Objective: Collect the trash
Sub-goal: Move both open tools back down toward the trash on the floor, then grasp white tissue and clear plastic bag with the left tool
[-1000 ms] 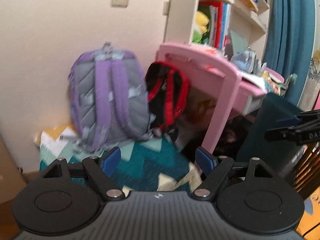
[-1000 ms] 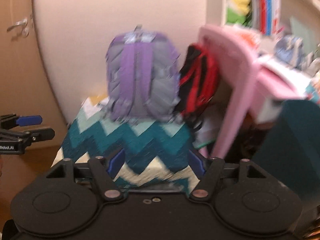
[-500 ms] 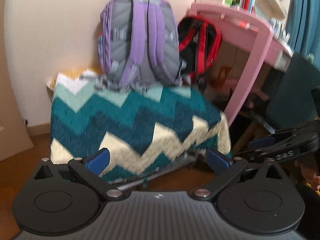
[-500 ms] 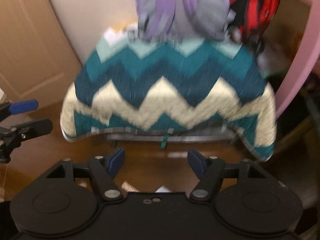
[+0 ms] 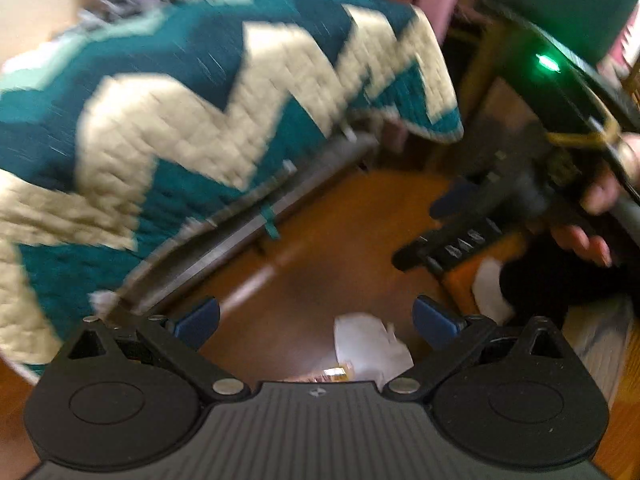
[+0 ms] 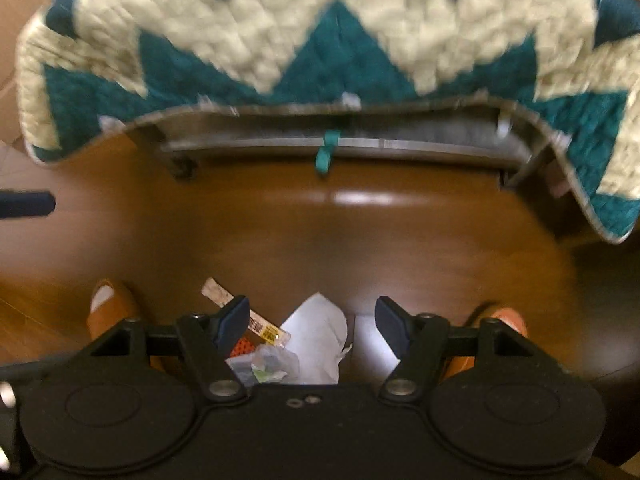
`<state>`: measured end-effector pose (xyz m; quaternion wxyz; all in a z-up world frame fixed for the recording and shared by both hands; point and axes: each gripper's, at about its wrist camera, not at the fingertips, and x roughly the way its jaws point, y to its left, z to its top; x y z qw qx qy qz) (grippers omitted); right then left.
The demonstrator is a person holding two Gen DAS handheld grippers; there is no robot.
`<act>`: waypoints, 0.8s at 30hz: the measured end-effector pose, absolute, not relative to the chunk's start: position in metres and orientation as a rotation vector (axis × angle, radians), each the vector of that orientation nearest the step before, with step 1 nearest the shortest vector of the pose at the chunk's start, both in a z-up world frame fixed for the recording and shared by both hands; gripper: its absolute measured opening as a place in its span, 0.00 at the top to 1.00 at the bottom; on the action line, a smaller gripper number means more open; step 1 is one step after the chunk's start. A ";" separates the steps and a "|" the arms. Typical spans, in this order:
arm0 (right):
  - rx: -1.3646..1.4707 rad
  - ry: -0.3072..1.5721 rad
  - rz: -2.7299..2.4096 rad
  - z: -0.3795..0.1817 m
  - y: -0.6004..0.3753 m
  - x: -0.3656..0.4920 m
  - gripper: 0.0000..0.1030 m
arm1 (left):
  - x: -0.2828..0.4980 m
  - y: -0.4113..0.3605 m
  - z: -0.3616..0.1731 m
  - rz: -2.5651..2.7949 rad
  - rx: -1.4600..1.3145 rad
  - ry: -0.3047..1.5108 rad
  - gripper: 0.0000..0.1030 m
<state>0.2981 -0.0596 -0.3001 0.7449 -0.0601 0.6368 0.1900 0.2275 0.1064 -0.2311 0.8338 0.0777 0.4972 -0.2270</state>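
A small heap of trash lies on the brown wooden floor: a crumpled white paper, a clear plastic wrapper and a thin strip wrapper with a yellow label. My right gripper points steeply down just above the heap, open, nothing between its blue fingers. My left gripper is open very wide over the floor, with the white paper just inside its right finger, untouched. In the left wrist view the right gripper shows at the right, held by a hand.
A teal and cream zigzag quilt hangs over a low grey frame ahead of both grippers. Two feet in orange slippers stand either side of the trash. The left gripper's blue finger pokes in at the left edge.
Both grippers dropped and tipped down from the backpacks and wall to the floor. The left jaws widened. The trash heap and slippers came into view.
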 end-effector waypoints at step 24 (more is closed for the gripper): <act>-0.125 1.761 0.332 -0.512 -0.066 0.306 0.34 | 0.215 0.049 -0.450 -0.797 0.304 1.413 0.01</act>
